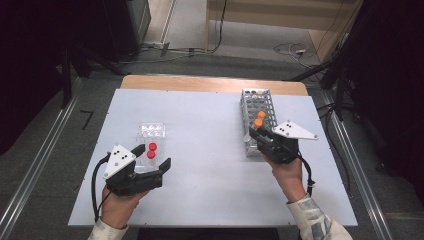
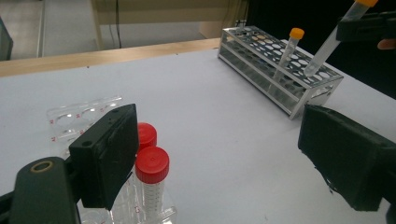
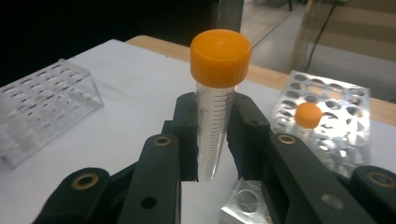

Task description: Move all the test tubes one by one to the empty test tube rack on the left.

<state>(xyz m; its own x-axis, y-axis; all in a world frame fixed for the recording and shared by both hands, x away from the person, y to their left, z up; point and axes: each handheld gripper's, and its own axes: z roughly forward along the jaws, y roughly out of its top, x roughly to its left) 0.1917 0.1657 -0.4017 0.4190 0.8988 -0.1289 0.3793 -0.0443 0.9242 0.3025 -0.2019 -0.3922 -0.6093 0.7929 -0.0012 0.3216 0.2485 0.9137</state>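
Note:
My right gripper [image 1: 256, 132] is shut on a clear tube with an orange cap [image 3: 217, 116], held upright with its tip just above the near end of the metal rack [image 1: 259, 106]. The left gripper view shows the held tube [image 2: 324, 49] slanting over the rack [image 2: 280, 70]. A second orange-capped tube [image 1: 261, 114] stands in a rack hole. My left gripper [image 2: 229, 158] is open at the front left. Two red-capped tubes [image 2: 152, 165] stand in a clear plastic holder [image 1: 152, 131], close against the inner side of its left jaw.
The white table top [image 1: 210, 165] ends at a wooden strip [image 1: 210, 83] along the far side. A clear plastic holder [image 3: 42, 98] lies at the left in the right gripper view. Cables run across the floor beyond the table.

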